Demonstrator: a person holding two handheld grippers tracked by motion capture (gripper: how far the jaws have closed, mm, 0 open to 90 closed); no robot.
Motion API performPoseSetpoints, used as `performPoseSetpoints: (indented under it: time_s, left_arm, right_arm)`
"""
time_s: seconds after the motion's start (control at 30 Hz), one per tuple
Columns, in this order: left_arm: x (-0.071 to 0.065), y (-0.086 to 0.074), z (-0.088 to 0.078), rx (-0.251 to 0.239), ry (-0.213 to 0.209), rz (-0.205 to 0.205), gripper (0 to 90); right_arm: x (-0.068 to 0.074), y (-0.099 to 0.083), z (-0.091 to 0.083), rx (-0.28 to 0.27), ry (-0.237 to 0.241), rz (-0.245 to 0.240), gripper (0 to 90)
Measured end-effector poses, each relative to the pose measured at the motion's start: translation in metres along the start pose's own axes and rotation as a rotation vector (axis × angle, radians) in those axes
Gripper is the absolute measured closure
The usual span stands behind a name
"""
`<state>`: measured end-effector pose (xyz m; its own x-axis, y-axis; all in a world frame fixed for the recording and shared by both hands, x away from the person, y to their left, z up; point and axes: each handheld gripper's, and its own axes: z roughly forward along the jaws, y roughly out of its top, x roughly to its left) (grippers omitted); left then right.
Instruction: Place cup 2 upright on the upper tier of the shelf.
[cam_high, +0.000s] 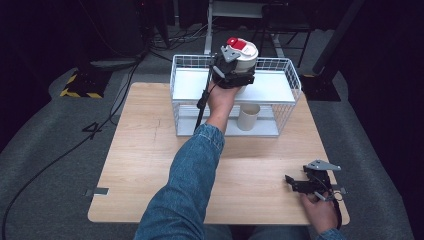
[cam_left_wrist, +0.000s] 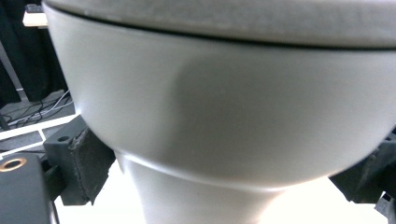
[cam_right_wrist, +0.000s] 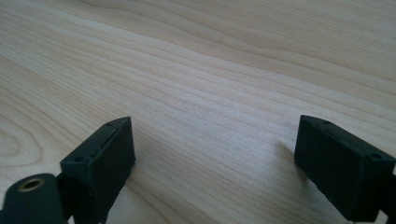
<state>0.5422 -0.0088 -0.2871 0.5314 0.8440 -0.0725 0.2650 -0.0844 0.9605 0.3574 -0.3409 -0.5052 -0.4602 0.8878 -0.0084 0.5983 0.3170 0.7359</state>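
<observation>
My left gripper has its jaws closed around the white cup, over the top shelf of the wire rack. Setting it down remains, I think. My right gripper rests wide open and empty on the tabletop, in front of the rack.

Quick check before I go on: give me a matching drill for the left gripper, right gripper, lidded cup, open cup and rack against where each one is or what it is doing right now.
Things:
1. left gripper
2. right gripper
3. lidded cup
4. open cup

States or places:
A. on the lower shelf of the rack
B. open, low over the table at its near right corner
C. held above the top shelf, red patch on its lid
D. shut on a cup, raised at the rack

Pairs: 1-D, 2-B, 3-C, 4-A
</observation>
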Motion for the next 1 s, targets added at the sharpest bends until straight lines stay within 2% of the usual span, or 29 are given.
performPoseSetpoints:
  time_s: [0.3, 0.6, 0.77, 0.8, 0.87, 1.0]
  left_arm:
    - [0.001, -0.002, 0.001, -0.011, -0.001, -0.005, 9.0]
    - [0.001, -0.001, 0.0, -0.001, -0.005, -0.013, 6.8]
    - [0.003, 0.002, -0.008, -0.016, 0.002, -0.002, 1.4]
    - [0.003, 0.003, -0.01, -0.02, -0.002, -0.003, 0.8]
    - [0.003, 0.001, -0.018, -0.032, -0.007, 0.022, 0.8]
    - [0.004, -0.001, -0.026, -0.028, -0.027, 0.017, 0.8]
  right_arm:
    - [0.0, 0.0, 0.0, 0.0, 0.0, 0.0, 12.7]
    - [0.0, 0.0, 0.0, 0.0, 0.0, 0.0, 12.7]
    - [0.0, 0.0, 0.0, 0.0, 0.0, 0.0, 12.7]
    - [0.0, 0.0, 0.0, 0.001, -0.001, 0.0, 12.7]
    - [0.0, 0.0, 0.0, 0.001, -0.001, 0.0, 12.7]
    - [0.0, 0.0, 0.0, 0.001, -0.001, 0.0, 12.7]
